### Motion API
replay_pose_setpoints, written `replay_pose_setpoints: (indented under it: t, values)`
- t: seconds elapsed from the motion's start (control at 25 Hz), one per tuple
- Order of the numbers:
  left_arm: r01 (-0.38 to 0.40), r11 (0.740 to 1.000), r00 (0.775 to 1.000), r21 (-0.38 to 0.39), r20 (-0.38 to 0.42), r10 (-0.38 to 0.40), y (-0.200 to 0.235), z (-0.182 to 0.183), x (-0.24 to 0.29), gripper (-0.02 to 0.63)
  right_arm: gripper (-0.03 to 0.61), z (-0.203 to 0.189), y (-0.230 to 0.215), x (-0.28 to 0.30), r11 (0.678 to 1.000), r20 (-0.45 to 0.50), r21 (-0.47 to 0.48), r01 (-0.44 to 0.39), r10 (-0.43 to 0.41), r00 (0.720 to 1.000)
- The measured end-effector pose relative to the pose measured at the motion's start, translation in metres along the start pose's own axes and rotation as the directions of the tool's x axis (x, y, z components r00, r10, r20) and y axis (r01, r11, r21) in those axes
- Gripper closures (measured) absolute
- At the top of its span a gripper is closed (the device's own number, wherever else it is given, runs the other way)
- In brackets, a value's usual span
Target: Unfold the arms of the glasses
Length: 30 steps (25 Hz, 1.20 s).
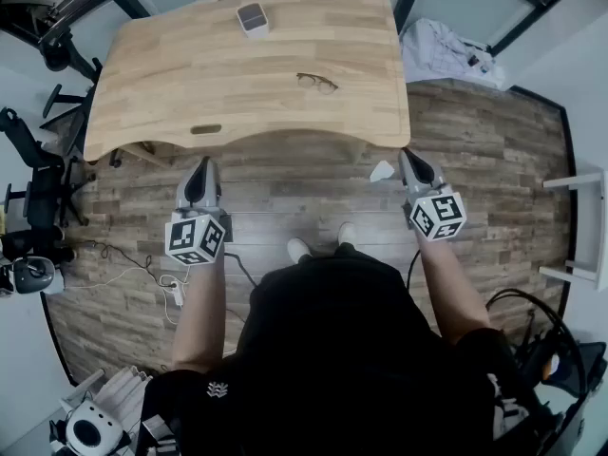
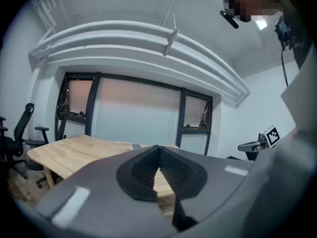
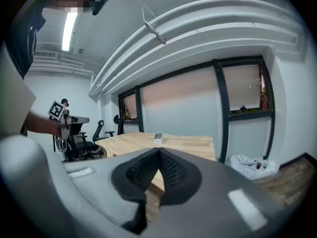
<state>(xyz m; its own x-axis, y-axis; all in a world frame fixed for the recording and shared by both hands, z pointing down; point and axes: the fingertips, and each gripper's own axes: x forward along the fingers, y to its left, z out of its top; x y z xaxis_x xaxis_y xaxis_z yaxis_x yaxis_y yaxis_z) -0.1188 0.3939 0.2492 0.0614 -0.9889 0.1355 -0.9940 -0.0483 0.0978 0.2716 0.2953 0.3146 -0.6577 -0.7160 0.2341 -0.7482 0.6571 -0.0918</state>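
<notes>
Hovering short of table (image 1: pixel 190 84) w/ glasses (image 1: pixel 316 84), white device (image 1: pixel 253 17): left gripper (image 1: pixel 201 163) & right gripper (image 1: pixel 409 154) both closed.

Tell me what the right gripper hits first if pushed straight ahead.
Probably the near edge of the wooden table, by its right corner: the shut right gripper aims at it, with nothing between. Depth is hard to judge.

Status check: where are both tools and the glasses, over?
Left tool shut, empty, short of the table. Right tool likewise. Glasses on it, untouched. Small white device farther back, not in the way.
</notes>
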Motion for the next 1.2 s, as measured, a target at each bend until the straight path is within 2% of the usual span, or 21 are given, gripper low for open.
replay_pose_setpoints:
  t: [0.16, 0.36, 0.6, 0.8, 0.96, 1.2]
  values:
    - [0.056, 0.998, 0.998, 0.036, -0.012, -0.056, -0.009, -0.007, -0.008, 0.611, 0.578, -0.001, 0.013, -0.004, 1.0, 0.002, -0.008, 0.01, -0.01, 1.0]
    - [0.147, 0.989, 0.988, 0.032, -0.046, -0.146, -0.026, -0.023, -0.014, 0.611, 0.578, -0.007, 0.032, -0.017, 0.999, -0.019, -0.008, 0.032, -0.033, 0.999]
    - [0.213, 0.976, 0.977, 0.049, -0.037, -0.212, -0.016, -0.028, -0.016, 0.611, 0.578, -0.001, 0.059, -0.017, 0.999, -0.009, -0.002, 0.048, -0.048, 0.999]
    - [0.232, 0.972, 0.972, 0.031, -0.054, -0.231, -0.009, -0.042, -0.012, 0.611, 0.578, 0.006, 0.069, -0.024, 0.997, 0.016, 0.046, 0.065, -0.066, 0.998]
    - [0.248, 0.968, 0.969, 0.05, -0.038, -0.246, -0.009, -0.036, -0.002, 0.611, 0.578, 0.004, 0.061, -0.014, 0.994, 0.017, 0.068, 0.081, -0.082, 0.996]
    - [0.196, 0.979, 0.981, 0.059, -0.014, -0.196, -0.001, -0.028, 0.018, 0.611, 0.578, 0.006, 0.045, 0.025, 0.997, 0.035, 0.066, 0.029, -0.032, 0.999]
